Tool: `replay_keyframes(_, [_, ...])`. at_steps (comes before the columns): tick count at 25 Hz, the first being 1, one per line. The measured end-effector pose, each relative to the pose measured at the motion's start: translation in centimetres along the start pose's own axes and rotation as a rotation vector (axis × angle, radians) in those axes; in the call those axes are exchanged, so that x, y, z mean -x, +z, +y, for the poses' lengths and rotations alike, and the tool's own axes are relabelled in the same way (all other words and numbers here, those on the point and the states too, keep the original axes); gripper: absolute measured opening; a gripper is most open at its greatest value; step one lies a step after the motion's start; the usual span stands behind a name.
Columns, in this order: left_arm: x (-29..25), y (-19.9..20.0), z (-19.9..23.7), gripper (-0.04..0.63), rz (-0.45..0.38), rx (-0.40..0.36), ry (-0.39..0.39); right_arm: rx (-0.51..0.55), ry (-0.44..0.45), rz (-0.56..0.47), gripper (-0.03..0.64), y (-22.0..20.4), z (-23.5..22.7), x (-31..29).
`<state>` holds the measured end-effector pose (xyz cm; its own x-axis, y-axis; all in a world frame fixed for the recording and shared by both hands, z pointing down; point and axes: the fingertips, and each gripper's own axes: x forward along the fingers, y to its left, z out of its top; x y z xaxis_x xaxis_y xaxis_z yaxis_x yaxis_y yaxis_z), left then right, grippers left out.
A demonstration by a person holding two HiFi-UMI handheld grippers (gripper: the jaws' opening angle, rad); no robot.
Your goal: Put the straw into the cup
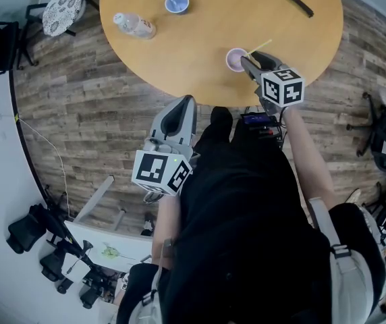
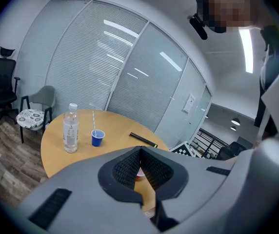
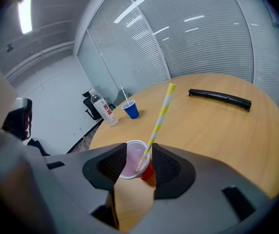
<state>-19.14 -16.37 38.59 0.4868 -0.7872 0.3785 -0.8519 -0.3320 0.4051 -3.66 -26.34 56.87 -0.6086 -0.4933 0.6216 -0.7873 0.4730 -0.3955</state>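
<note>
This looks like an office meeting room. A round wooden table (image 1: 200, 39) stands on a plank floor (image 1: 78, 127), with glass walls (image 2: 105, 67) hung with blinds behind it. A black swivel chair (image 2: 2, 89) and a padded visitor chair (image 2: 34, 112) sit near the wall, and strip lights (image 2: 249, 50) run overhead.

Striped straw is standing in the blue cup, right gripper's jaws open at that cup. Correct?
One thing is wrong: the cup. The striped straw stands in the red cup; the blue cup is farther back on the table. The right gripper view shows this. The rest holds: the right gripper is open, its jaws apart at the red cup.
</note>
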Motion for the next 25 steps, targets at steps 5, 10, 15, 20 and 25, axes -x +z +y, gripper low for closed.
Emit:
replay_keyframes(5, [-0.1, 0.0, -0.6, 0.012, -0.001, -0.007, -0.002, -0.002, -0.003, -0.003, 0.152, 0.0, -0.3, 0.4])
replay_keyframes(10, [0.0, 0.2, -1.4, 0.012, -0.006, -0.015, -0.009, 0.002, -0.008, -0.003, 0.152, 0.1, -0.3, 1.2])
replay_keyframes(15, [-0.2, 0.3, -2.2, 0.012, -0.015, -0.029, -0.022, 0.009, -0.001, -0.019, 0.152, 0.4, 0.2, 2.1])
replay_keyframes(20, [-0.5, 0.6, -3.3, 0.012, -0.024, -0.047, -0.049, 0.026, 0.004, -0.045, 0.152, 0.9, 0.9, 3.6])
replay_keyframes(25, [-1.0, 0.9, -4.7, 0.012, -0.025, -0.065, -0.083, 0.046, 0.030, -0.067, 0.152, 1.6, 1.8, 5.4])
